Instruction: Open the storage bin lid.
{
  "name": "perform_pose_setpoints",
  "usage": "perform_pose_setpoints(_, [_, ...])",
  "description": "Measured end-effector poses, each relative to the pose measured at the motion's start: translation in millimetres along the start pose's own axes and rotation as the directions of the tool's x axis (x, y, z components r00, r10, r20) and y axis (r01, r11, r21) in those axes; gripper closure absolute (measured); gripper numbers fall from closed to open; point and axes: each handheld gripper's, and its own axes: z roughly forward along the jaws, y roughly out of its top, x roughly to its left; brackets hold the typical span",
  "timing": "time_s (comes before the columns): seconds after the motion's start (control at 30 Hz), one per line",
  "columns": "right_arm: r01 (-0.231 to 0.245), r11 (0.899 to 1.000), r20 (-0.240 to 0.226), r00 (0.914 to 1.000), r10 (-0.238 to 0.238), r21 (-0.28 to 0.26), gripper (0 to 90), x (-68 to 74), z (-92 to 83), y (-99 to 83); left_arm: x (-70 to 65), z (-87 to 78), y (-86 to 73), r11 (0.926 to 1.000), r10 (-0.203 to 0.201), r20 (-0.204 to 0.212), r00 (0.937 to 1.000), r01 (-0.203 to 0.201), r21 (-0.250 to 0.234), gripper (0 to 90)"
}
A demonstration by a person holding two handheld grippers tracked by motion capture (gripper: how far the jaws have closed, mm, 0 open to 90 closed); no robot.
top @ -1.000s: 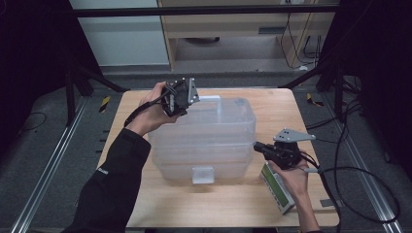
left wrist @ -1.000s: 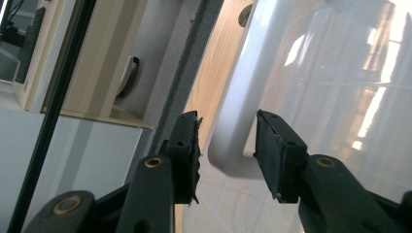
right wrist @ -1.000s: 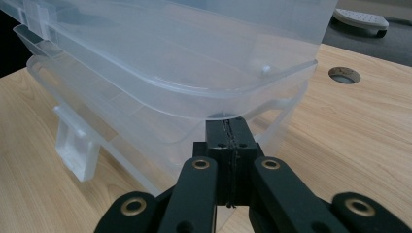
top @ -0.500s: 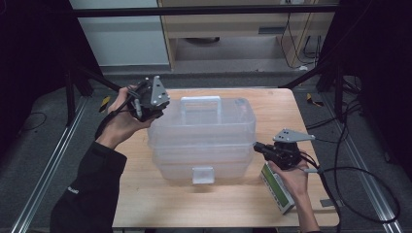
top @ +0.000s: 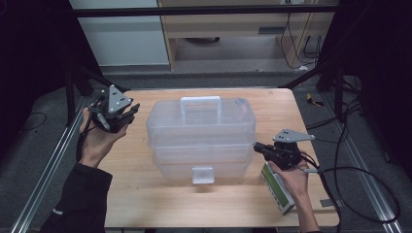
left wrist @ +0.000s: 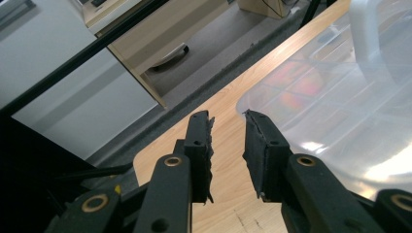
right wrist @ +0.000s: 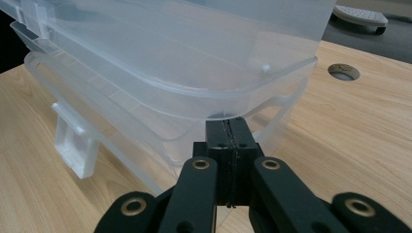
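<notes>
My right gripper point(right wrist: 229, 127), jaws pressed together on nothing, sits under the lid's lip on the clear box point(top: 201, 133) mid-table, so I'd lever up gently while my left gripper point(left wrist: 227, 127), parted and empty, returns to steady it.

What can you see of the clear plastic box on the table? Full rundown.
The clear plastic storage box sits upright mid-table on the wooden tabletop. It is translucent, with rounded corners and stepped, tiered walls. Its lid is on, with a raised white carry handle on top and a front latch hanging down. Blurred red-orange contents show through the lid in the left gripper view. The right gripper, fingers shut, sits under the lid rim at its right corner; contact is unclear. The left gripper is open, clear of it.
</notes>
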Motion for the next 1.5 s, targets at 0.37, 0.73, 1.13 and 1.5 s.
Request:
perform_pose_setpoints(0.37, [0.005,1.0,0.0,1.0,-0.005,0.005,90.0,0.8,0.2,-0.6,-4.4,-5.9,-59.8,0.9714,-0.234,0.0,0.9723,0.233,-0.044,79.6])
perform_pose_setpoints(0.73, [0.009,1.0,0.006,0.9999,-0.009,0.003,90.0,1.5,0.1,-1.0,-24.7,1.4,-117.2,0.9402,-0.338,0.05,0.9398,0.34,-0.026,85.9])
perform_pose_setpoints(1.13, [0.021,1.0,0.011,0.9997,-0.021,0.007,90.0,2.5,0.3,-2.0,-52.4,12.9,-125.4,0.9535,-0.3,0.163,0.94,0.301,0.018,89.2])
perform_pose_setpoints(1.5, [0.021,1.0,0.012,0.9997,-0.021,0.01,90.0,3.0,1.0,-2.5,-69.3,16.7,-112.0,0.9637,-0.26,0.232,0.9375,0.267,-0.001,89.3])
